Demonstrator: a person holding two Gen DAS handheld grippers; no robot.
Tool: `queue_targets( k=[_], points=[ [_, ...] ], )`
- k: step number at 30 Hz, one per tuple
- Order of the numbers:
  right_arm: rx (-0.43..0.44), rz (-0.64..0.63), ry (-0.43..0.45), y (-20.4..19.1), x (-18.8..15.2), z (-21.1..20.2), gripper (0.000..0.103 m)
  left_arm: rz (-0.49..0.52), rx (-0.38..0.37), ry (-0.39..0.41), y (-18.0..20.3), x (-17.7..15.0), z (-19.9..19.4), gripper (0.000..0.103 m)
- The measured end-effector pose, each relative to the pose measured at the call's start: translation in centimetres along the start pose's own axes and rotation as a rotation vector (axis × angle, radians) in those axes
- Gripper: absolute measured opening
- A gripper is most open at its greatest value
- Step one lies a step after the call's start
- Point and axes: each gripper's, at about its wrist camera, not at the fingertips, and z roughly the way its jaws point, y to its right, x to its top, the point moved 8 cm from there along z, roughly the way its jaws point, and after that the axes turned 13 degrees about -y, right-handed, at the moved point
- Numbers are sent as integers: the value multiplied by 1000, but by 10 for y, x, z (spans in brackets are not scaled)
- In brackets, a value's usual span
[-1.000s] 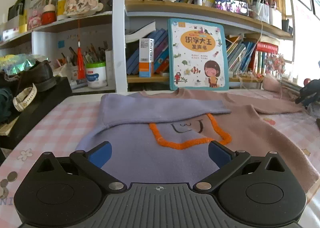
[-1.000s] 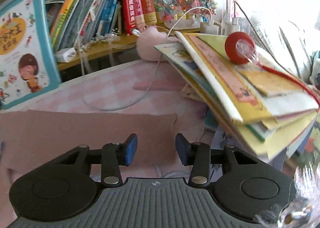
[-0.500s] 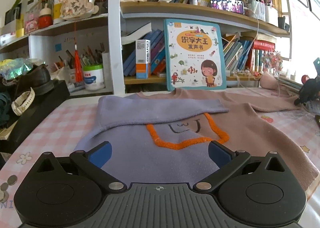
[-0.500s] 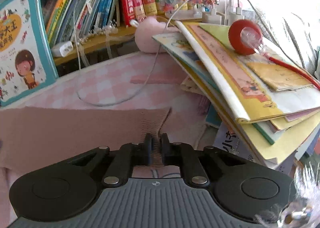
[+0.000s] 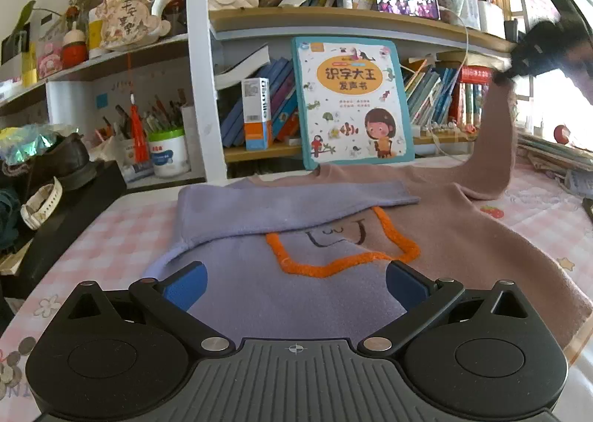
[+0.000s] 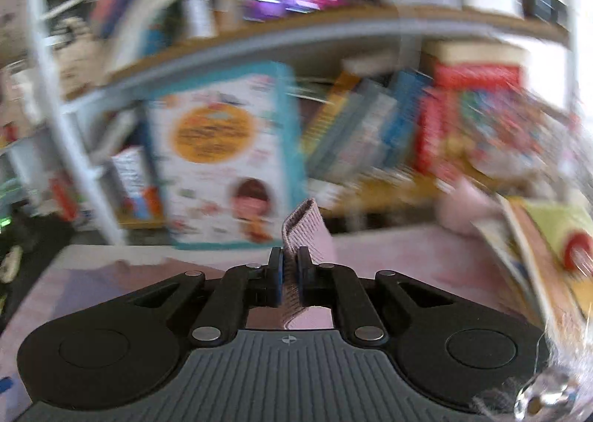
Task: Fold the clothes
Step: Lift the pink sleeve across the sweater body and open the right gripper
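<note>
- Sweater, two-tone lilac and dusty pink, is laid flat on the pink checked counter; it is seen at the centre of the left wrist view, spreading toward 3 o'clock.
- The lilac sleeve is folded across the chest, lying over the top edge of the orange-outlined patch.
- The pink sleeve is lifted off the counter at 2 o'clock in the left view, hanging from its cuff in a steep band down to the shoulder.
- The right claw is seen dark and blurred at the top of that band, at 2 o'clock; it is pinched shut on the cuff.
- In the right wrist view the ribbed pink cuff is clamped between the blue pads, with its end standing up toward 12 o'clock above the fingertips of the right claw. The background there is smeared by motion blur.
- The left claw is held wide open, low over the lilac hem at 6 o'clock; nothing is gripped, and its blue pads are set well apart either side of the patch.
- A teal-edged picture book is propped upright against the bookshelf at 12 o'clock, just behind the sweater's collar.
- A stack of books is seen at 3 o'clock, near the counter's edge.
</note>
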Motion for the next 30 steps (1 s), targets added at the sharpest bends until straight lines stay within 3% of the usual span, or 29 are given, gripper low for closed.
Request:
queue_targets(
  k=[9,16,23,30],
  points=[
    [247,-177,66,-173,33,26,7,35,19,-13,6,0,2,103],
    [357,-230,5,-263,26,72,7,50,27,-18,7,-1,2,103],
    [368,-244,-62,-302,10,114,2,39,24,-18,5,-1,2,103],
    [369,-272,-117,-296,-15,123,3,37,20,-8,5,-1,0,103]
  ],
)
